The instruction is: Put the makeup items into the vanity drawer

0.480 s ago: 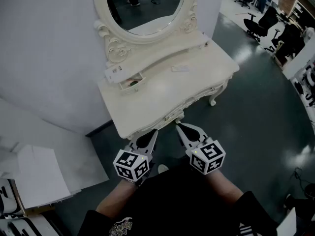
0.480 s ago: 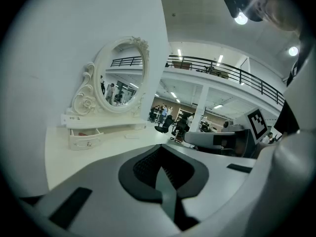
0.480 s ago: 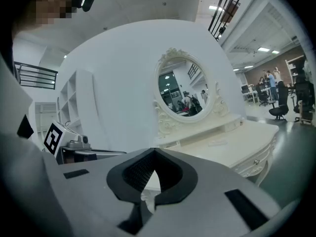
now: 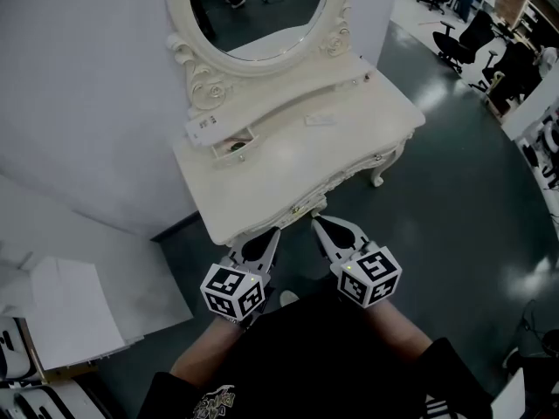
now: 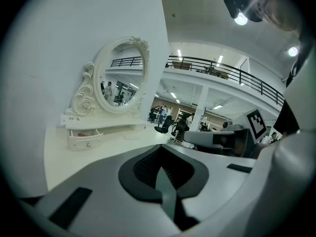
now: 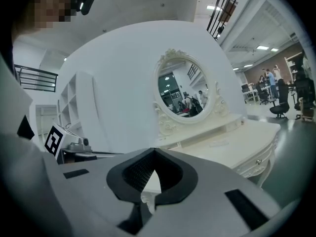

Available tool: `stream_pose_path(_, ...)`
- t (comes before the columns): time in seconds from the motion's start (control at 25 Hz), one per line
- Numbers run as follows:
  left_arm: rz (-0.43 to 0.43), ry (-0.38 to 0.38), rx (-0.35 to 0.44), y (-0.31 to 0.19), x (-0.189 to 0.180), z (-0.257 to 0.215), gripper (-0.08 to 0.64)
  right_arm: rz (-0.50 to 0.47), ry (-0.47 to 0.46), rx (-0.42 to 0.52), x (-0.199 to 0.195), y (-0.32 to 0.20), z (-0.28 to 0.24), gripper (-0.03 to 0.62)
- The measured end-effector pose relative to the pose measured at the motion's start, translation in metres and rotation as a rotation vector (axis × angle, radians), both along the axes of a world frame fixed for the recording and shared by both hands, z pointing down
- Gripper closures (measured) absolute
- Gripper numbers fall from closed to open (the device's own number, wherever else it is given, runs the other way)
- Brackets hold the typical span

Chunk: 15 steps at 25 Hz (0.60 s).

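A cream vanity table point(image 4: 288, 168) with an oval mirror point(image 4: 253, 11) stands ahead of me. Its small upper drawer point(image 4: 234, 147) at the left is pulled open, with something dark and reddish inside. A white box point(image 4: 205, 127) lies on the shelf above that drawer, and a small flat item point(image 4: 319, 120) lies on the tabletop. My left gripper point(image 4: 273, 232) and right gripper point(image 4: 316, 223) hover side by side at the table's front edge, both shut and empty. The left gripper view shows the drawer point(image 5: 84, 137) far off beyond the left gripper point(image 5: 160, 150). The right gripper point(image 6: 153, 151) points at the mirror point(image 6: 185, 93).
A white partition wall point(image 4: 79, 85) rises behind the vanity. White boxes and shelving point(image 4: 61, 317) stand on the floor at the lower left. Office chairs point(image 4: 463, 37) stand at the far right across dark floor point(image 4: 454, 199).
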<state>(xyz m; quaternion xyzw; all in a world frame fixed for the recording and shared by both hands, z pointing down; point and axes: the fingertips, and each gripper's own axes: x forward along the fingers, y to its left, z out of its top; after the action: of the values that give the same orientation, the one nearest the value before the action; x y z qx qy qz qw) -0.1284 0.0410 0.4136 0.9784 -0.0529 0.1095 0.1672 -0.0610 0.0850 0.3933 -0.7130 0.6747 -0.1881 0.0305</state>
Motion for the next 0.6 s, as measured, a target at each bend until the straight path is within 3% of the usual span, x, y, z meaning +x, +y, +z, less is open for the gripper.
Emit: stream_pose_path(0.6, 0.041, 0.011, 0.009, -0.0017, 0.0070, -0.0046, 0.560, 0.024, 0.007, -0.007, 0.0058, -0.0016, -0.0012, 0.563)
